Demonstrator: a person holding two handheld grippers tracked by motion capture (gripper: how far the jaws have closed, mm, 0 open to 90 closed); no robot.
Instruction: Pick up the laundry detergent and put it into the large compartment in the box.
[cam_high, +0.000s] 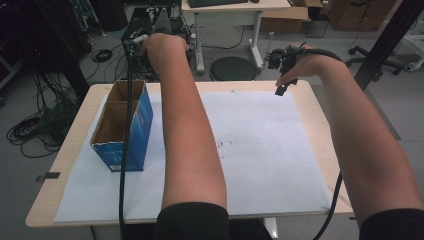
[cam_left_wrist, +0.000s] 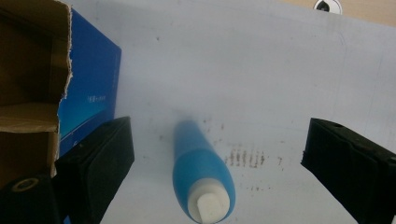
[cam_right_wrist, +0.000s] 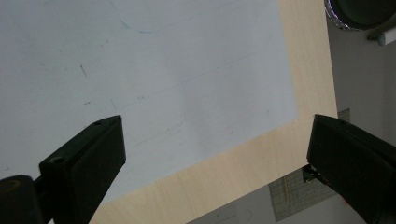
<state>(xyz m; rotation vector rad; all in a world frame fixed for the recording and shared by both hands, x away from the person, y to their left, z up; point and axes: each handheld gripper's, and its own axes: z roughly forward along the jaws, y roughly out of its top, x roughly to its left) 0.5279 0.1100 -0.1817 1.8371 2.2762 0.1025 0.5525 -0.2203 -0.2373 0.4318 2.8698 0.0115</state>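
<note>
The blue tube (cam_left_wrist: 198, 168) is lying on the white paper sheet (cam_left_wrist: 261, 74), between the two black jaws of the left hand-held gripper (cam_left_wrist: 215, 163) and touching neither of them. Its white cap end is pointing toward the camera, and the body is getting narrower toward the far end. The surface is looking smooth and soft, probably plastic, and round in section, so it may be rolling or slipping if it is squeezed off-centre.

The jaws of the left hand-held gripper are standing wide apart. To do the grasp well, I think the person should be lowering this gripper straight down until the pads are level with the thick middle of the tube, then closing slowly across the width, not on the narrow tail.

Just to one side, the blue cardboard box (cam_left_wrist: 88, 93) is standing open, with a brown raw inside and a torn edge; it is close to one jaw, so care is needed there.

The right hand-held gripper (cam_right_wrist: 215, 158) is hovering with jaws spread and empty over the corner of the paper and the pale wooden desk (cam_right_wrist: 308, 70).
</note>
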